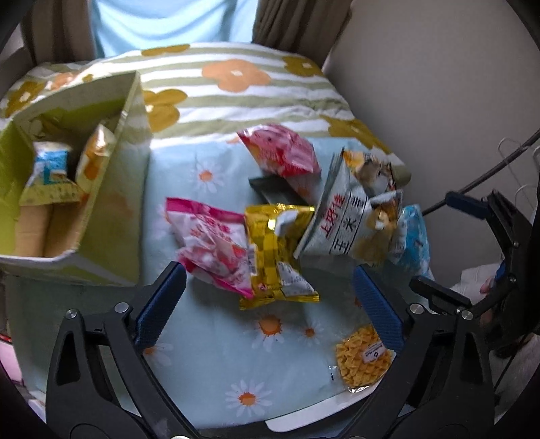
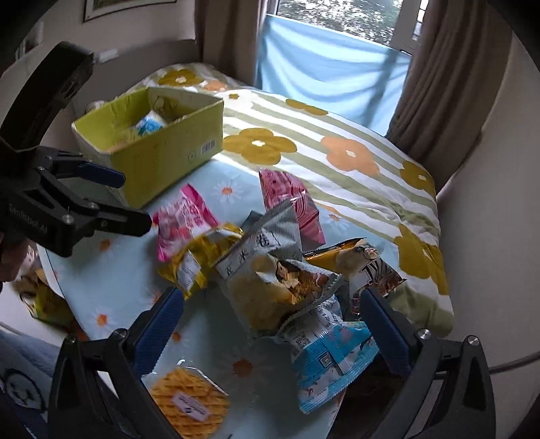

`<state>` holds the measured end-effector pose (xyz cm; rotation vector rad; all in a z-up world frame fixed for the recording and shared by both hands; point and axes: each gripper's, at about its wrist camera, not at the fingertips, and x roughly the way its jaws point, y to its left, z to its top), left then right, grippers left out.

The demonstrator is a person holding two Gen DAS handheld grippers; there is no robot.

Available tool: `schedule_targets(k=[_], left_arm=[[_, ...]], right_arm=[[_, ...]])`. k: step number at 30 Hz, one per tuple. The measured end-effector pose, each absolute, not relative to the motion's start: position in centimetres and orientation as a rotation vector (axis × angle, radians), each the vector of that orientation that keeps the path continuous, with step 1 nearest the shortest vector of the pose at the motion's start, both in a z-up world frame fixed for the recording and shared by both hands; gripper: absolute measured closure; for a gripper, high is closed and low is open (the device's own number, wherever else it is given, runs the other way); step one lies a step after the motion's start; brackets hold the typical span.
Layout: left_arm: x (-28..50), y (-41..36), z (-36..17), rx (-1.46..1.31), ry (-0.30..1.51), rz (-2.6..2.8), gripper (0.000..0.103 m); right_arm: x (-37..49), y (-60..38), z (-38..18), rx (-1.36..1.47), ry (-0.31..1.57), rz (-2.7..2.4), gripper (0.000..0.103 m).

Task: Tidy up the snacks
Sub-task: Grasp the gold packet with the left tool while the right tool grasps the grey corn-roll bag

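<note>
Soft daylight from the window (image 2: 337,20), fisheye-bent edges, and motion blur on the snack packets (image 2: 189,219).

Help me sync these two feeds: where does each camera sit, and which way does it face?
Left wrist: on the left gripper, open, looking down over the snack pile toward the green box; the right gripper shows at right.
Right wrist: on the right gripper, open, facing the pile, box and window; the left gripper shows at left.
Shared: box, yellow bag, waffle pack.
</note>
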<state>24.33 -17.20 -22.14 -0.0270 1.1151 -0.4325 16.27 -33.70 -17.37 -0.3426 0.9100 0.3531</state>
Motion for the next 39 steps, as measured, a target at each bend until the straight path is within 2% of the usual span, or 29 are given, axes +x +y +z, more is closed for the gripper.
schedule_targets(k=[6, 10, 15, 20, 25, 33, 39], left_arm=[[25.7, -18.6, -25.1, 0.0, 1.158, -0.455, 0.013], [26.7, -19.0, -27.0, 0.019, 1.195, -0.463, 0.02], [27.4, -19.2, -28.3, 0.015, 1.217, -0.469, 0.021], [28.0, -19.8, -28.9, 0.02, 1.226, -0.491, 0.023], [28.7, -20.6, -29.6, 0.042, 1.237, -0.514, 0.024], [29.7, -21.7, -30.5, 0.061, 1.258, -0.549, 0.024], [30.3, -22.6, -31.7, 0.083, 1.282, -0.565, 0.041]], right_arm=[[17.1, -32.6, -20.3, -0.516, 0.867, 0.374, 0.0], [17.6, -31.8, -22.6, -0.61, 0.838, 0.398, 0.0], [18.6, -31.0, -24.2, -0.674, 0.817, 0.417, 0.001], [19.6, -30.6, -24.9, -0.692, 0.829, 0.411, 0.028], [20.3, -31.5, -24.4, -0.628, 0.842, 0.407, 0.043], [21.3, -33.0, -22.9, -0.477, 0.856, 0.381, 0.046], [21.8, -33.4, -22.6, -0.416, 0.867, 0.368, 0.046]])
